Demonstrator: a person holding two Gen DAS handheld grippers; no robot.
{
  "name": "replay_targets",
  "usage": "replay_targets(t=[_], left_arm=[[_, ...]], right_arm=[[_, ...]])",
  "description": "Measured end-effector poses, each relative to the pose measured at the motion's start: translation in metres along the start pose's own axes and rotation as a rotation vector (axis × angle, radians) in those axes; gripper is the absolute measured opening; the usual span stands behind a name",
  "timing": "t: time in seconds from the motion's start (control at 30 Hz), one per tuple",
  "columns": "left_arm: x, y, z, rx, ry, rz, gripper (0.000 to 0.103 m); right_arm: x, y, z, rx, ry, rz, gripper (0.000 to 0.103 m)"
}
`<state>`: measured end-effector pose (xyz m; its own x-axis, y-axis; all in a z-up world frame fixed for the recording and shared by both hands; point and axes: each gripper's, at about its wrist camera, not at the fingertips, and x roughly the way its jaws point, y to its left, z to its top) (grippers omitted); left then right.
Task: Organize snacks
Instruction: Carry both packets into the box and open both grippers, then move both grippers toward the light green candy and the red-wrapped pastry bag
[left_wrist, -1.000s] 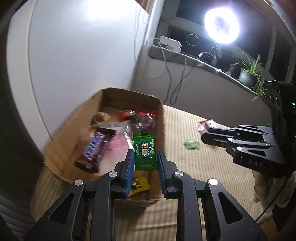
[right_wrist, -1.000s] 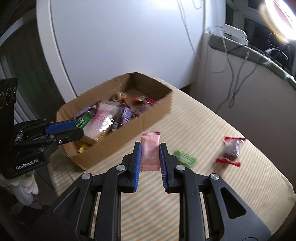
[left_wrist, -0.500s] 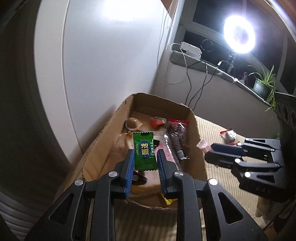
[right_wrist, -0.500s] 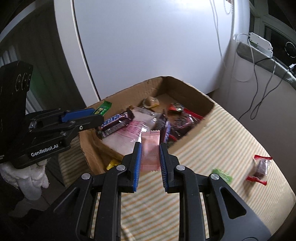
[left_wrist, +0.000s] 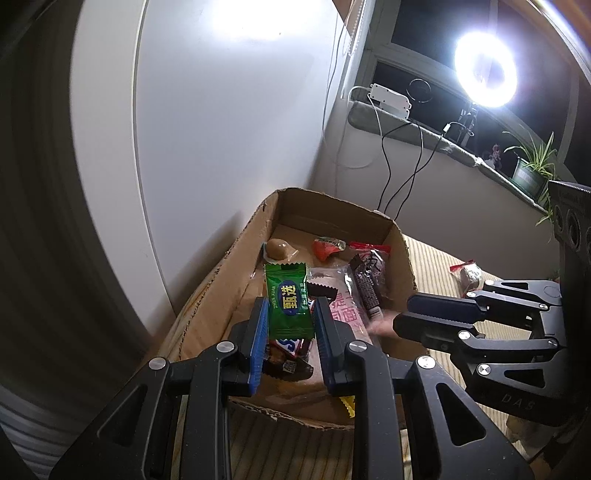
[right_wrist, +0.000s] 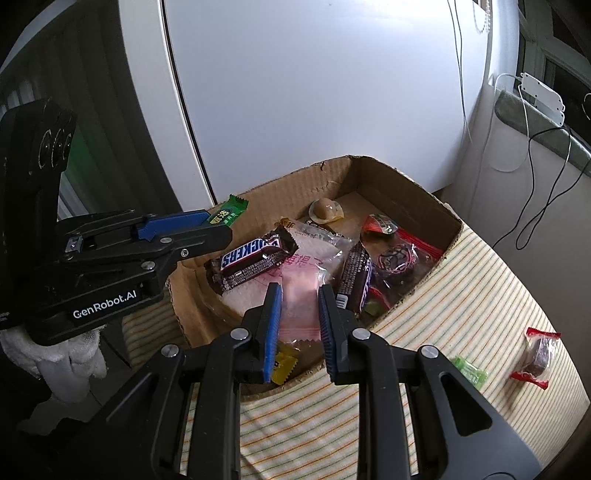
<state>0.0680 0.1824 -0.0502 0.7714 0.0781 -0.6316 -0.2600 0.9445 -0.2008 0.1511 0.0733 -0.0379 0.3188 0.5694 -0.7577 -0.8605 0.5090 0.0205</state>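
My left gripper (left_wrist: 289, 317) is shut on a green candy packet (left_wrist: 287, 297) and holds it above the near end of the open cardboard box (left_wrist: 328, 210). My right gripper (right_wrist: 299, 310) is shut on a pink snack packet (right_wrist: 298, 306) above the box (right_wrist: 417, 192). The box holds several snacks, among them a Snickers bar (right_wrist: 251, 260) and a large pink-printed bag (right_wrist: 317, 251). In the right wrist view the left gripper (right_wrist: 207, 229) hangs over the box's left wall with the green packet (right_wrist: 226, 214). In the left wrist view the right gripper (left_wrist: 424, 319) reaches in from the right.
The box stands on a striped cloth (right_wrist: 480, 291) beside a white wall panel (right_wrist: 295, 92). A light green candy (right_wrist: 469, 371) and a red-ended wrapped snack (right_wrist: 537, 356) lie on the cloth right of the box. A sill with cables, a ring light (left_wrist: 484, 68) and a plant (left_wrist: 532, 170) is behind.
Both grippers have moved from over the cloth to above the box, each still holding its packet. The right gripper came in from the right, the left shifted toward the box's left wall.
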Motion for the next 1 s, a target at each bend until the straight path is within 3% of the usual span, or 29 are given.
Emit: replay_targets(t=[0.07, 0.13, 0.27, 0.33, 0.4, 0.57, 1.0], left_arm=[[0.0, 0.0, 0.0, -0.001, -0.001, 0.005, 0.029], [0.0, 0.001, -0.001, -0.002, -0.002, 0.009, 0.034], [-0.001, -0.001, -0.001, 0.009, -0.006, 0.02, 0.042], [-0.001, -0.001, 0.0, 0.007, -0.008, 0.02, 0.045], [-0.001, -0.002, 0.001, 0.006, -0.012, 0.02, 0.052], [-0.002, -0.011, 0.003, 0.02, -0.024, 0.012, 0.06], [-0.005, -0.068, 0.001, 0.09, -0.026, -0.049, 0.061]], right_arm=[[-0.001, 0.0, 0.0, -0.001, 0.0, -0.001, 0.029], [-0.002, 0.0, 0.0, 0.001, -0.01, -0.014, 0.061], [-0.009, -0.003, 0.001, 0.003, -0.029, -0.03, 0.07], [-0.011, -0.005, 0.0, -0.005, -0.03, -0.06, 0.084], [-0.015, -0.007, -0.003, -0.012, -0.037, -0.09, 0.09], [-0.021, -0.019, -0.009, -0.006, -0.035, -0.134, 0.091], [-0.055, -0.08, -0.031, 0.107, -0.05, -0.222, 0.092]])
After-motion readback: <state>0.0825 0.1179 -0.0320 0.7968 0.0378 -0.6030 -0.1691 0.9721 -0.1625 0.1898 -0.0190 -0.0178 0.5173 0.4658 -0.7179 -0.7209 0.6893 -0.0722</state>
